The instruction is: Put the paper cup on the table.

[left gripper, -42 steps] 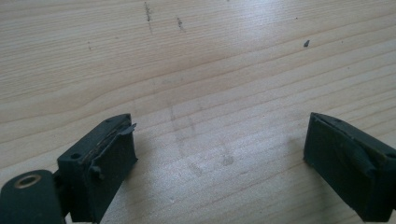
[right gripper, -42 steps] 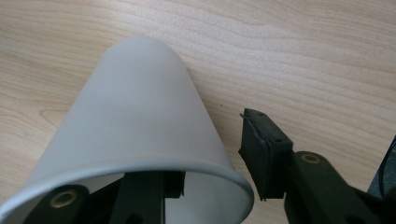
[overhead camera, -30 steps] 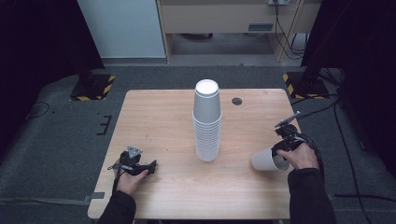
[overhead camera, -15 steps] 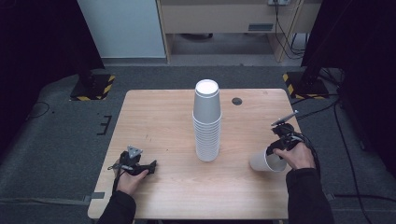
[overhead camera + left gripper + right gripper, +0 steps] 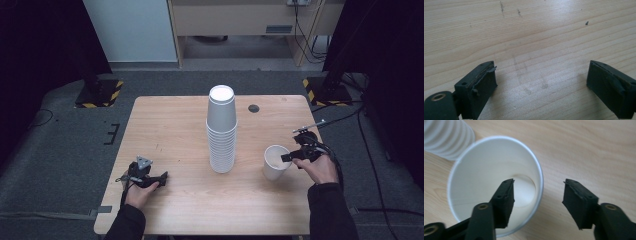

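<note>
A tall stack of upside-down white paper cups (image 5: 221, 130) stands at the middle of the wooden table (image 5: 170, 125); its ribbed rims show in the right gripper view (image 5: 446, 137). To its right a single white cup (image 5: 276, 161) stands mouth up (image 5: 489, 170). My right gripper (image 5: 290, 156) straddles that cup's near wall (image 5: 537, 186), one jaw inside and one outside. Its jaws have just been opening and the pads stand off the wall. My left gripper (image 5: 162, 177) lies on the table near the front left, open (image 5: 541, 70), with bare wood between its jaws.
A small black round disc (image 5: 254, 108) lies on the table behind the stack, to the right. Black stands with yellow-striped bases (image 5: 97, 95) flank the table on the grey floor. Cables (image 5: 345, 117) trail off the table's right side.
The single cup, tilted onto its side before, now stands upright with its mouth up. The right gripper's jaws have spread apart off the cup's wall. The left hand has kept still.
</note>
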`<state>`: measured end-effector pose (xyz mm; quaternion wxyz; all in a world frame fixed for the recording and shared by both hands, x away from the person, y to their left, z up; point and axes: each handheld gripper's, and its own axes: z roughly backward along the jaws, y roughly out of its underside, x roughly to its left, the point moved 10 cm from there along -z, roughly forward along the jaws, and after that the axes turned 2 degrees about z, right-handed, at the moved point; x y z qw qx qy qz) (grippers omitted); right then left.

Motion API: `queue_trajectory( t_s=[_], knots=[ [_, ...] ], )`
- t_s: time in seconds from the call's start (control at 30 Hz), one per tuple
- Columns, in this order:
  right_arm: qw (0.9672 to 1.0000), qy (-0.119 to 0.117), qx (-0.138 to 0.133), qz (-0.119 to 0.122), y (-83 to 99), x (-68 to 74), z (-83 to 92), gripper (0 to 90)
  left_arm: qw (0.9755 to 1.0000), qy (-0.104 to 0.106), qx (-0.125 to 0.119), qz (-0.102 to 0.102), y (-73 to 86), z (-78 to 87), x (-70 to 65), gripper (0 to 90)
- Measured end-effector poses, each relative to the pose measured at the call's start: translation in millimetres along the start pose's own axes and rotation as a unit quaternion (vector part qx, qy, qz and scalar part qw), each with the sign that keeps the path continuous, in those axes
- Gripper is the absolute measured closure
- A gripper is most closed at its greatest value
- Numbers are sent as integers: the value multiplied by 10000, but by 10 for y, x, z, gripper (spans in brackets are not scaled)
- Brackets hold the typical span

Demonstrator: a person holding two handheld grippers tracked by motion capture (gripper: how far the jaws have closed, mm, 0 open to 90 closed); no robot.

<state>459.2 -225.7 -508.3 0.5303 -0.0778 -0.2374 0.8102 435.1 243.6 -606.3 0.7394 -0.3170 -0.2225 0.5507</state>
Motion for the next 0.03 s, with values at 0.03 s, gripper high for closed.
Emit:
queue_trajectory(
  t_s=[0.03],
  knots=[
    [9997, 60, -201, 126, -29, -11, 22, 347, 10000, 3, 0, 0, 0, -1, -1, 78]
  ],
)
